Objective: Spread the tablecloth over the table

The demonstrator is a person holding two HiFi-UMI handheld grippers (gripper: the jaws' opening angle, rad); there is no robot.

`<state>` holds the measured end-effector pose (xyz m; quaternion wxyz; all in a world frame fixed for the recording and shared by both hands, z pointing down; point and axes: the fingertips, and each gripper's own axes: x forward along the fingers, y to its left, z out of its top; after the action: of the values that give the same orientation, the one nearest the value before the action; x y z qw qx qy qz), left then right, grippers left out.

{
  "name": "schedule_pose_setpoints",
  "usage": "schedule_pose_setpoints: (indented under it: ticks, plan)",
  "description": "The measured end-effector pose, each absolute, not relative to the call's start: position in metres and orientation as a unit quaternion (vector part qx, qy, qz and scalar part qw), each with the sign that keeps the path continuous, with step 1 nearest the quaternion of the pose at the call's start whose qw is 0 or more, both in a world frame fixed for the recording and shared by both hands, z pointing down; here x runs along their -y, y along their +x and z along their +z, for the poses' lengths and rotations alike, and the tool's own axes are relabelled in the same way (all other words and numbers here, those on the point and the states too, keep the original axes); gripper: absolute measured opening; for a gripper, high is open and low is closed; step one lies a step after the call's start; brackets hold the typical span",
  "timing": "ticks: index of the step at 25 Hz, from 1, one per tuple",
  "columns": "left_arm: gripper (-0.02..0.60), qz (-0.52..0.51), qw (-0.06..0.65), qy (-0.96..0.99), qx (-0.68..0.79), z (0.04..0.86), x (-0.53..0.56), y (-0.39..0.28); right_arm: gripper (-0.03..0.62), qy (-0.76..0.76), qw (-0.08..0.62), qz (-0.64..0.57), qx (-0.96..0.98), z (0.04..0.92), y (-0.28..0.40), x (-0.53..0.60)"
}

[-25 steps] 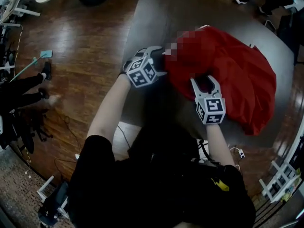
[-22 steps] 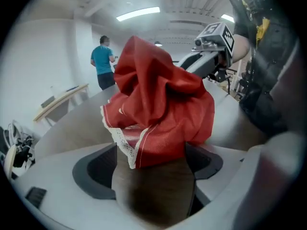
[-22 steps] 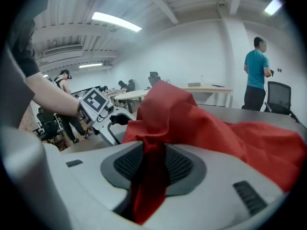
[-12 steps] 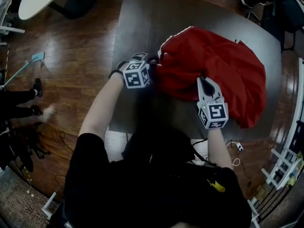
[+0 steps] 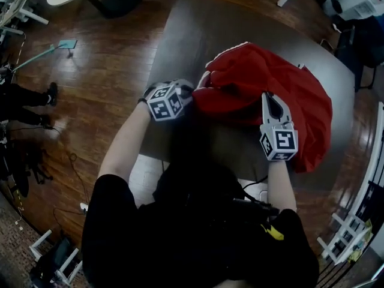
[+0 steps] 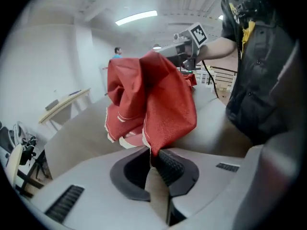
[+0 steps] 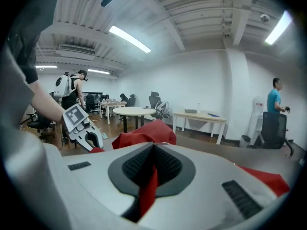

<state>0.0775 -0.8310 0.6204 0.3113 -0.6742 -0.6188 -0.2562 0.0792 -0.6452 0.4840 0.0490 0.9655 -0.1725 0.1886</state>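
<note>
Both grippers higher than second ago, cloth [image 5: 300, 101] drawn up with them. Left gripper [image 5: 193, 90] just snapped closed, hemmed edge pinched between pads. Right gripper [image 5: 269, 101] clenched on red fold. Cloth hangs crumpled between the two, rest heaped on right half of table [image 5: 198, 29], reaching near edge.

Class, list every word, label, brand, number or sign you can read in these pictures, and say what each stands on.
No words, numbers or brands can be read in any view.
Marker cube on the left gripper: black-and-white squares only, no letters.
Marker cube on the right gripper: the same.
Yellow mark on the person's top: too small to read.
Tablecloth: no print.
</note>
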Motion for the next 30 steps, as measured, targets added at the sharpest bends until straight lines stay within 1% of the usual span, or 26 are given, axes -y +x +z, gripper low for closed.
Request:
schedule_pose_setpoints:
  ticks: [7,10,13,16,18,21,26,30]
  plan:
    - [0.012,-0.245,0.291,-0.735,0.562,0.526,0.870,0.051,0.006,0.970,0.048,0.125,0.204,0.440,0.119,0.643]
    - [0.011,-0.277,0.271,-0.754,0.531,0.502,0.910,0.032,0.006,0.962,0.062,0.107,0.244,0.434,0.136,0.677]
    - [0.011,-0.331,0.225,-0.764,0.506,0.485,0.942,0.000,0.006,0.946,0.082,0.086,0.302,0.430,0.150,0.725]
    - [0.011,-0.358,0.187,-0.772,0.490,0.458,0.975,-0.033,0.006,0.932,0.091,0.062,0.346,0.416,0.154,0.787]
    - [0.011,-0.357,0.150,-0.787,0.480,0.430,1.005,-0.055,0.006,0.923,0.092,0.047,0.370,0.404,0.154,0.842]
    - [0.012,-0.324,0.104,-0.818,0.463,0.392,1.035,-0.074,0.006,0.914,0.090,0.035,0.395,0.398,0.153,0.901]
    - [0.012,-0.300,0.102,-0.865,0.390,0.401,1.095,-0.075,0.006,0.904,0.098,0.036,0.415,0.420,0.146,0.965]
    - [0.012,-0.310,0.117,-0.904,0.271,0.435,1.146,-0.049,0.006,0.891,0.138,0.074,0.427,0.456,0.155,0.996]
